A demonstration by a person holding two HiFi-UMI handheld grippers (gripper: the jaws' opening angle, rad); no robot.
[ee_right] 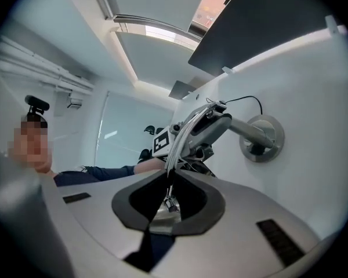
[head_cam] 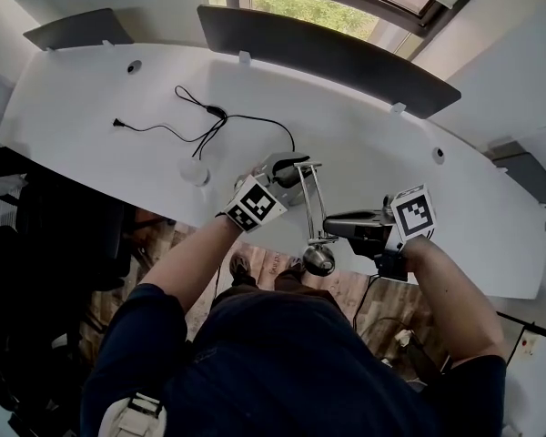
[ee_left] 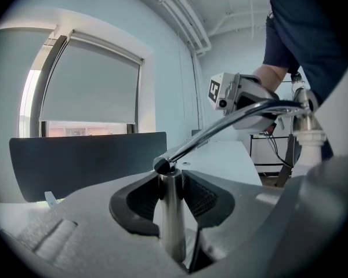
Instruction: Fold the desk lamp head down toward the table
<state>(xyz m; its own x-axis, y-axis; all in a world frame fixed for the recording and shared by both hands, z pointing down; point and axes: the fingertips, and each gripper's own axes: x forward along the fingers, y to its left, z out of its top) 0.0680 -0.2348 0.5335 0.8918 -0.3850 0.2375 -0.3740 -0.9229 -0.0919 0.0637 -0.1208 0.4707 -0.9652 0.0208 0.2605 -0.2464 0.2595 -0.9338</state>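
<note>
**Position.** The desk lamp stands on the white tabletop (head_cam: 91, 107), close to the near edge, with its round base (ee_right: 271, 136) flat on the surface.

**Left gripper** (ee_left: 171, 184). The fingers are closed on the upright chrome post (ee_left: 173, 230), just below the joint (ee_left: 161, 165).

**Right gripper** (ee_right: 169, 181). The fingers are closed on the 2 thin rods of the lamp arm (head_cam: 311, 198), at its near end.

**Lamp head** (head_cam: 318, 260). It hangs just beside the right fingers, on their near side, raised clear of the tabletop. In the head view it shows past the near edge.

**Governing relation.** The arm's long axis runs far to near, from the joint at the left fingers to the head at the right fingers. The right hand is much the nearer to the head.

**Judgement.** The fold turns about the joint. The right hand should carry the arm's near end downward while the left holds the post upright. A slack left grip could tip the base.
</note>
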